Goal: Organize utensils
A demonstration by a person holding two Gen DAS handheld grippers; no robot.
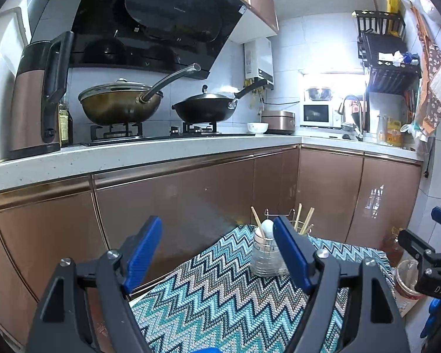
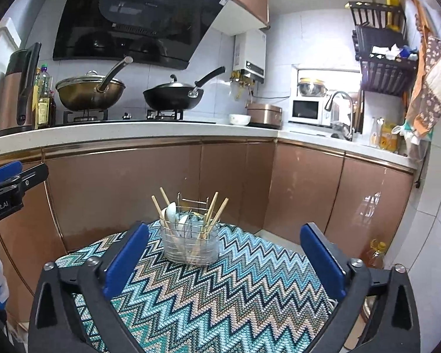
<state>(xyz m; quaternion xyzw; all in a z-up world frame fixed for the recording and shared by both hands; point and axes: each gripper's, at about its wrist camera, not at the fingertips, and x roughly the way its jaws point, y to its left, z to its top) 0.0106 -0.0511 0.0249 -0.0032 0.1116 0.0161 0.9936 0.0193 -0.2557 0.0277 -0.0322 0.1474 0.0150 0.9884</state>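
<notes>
Right up front, the right gripper stands spread wide over the zigzag cloth, blue pads well apart, nothing between them. The left gripper is wide too and empty; its right finger cuts across the utensil holder in that view and hides part of it.

The holder, a wire caddy with a clear liner, stands upright near the far edge of the cloth, ahead of both tools and touching neither. The chopsticks on its right side stand on end, long axis close to vertical, tips leaning up and to the right. A second pair on the left tilts up and to the left. The white spoons sit bowl-up between them.

The lower ends blur together behind wire and plastic; the count is hard to make out. Beyond are brown cabinet doors, and the left tool's tip pokes in at the frame edge.
</notes>
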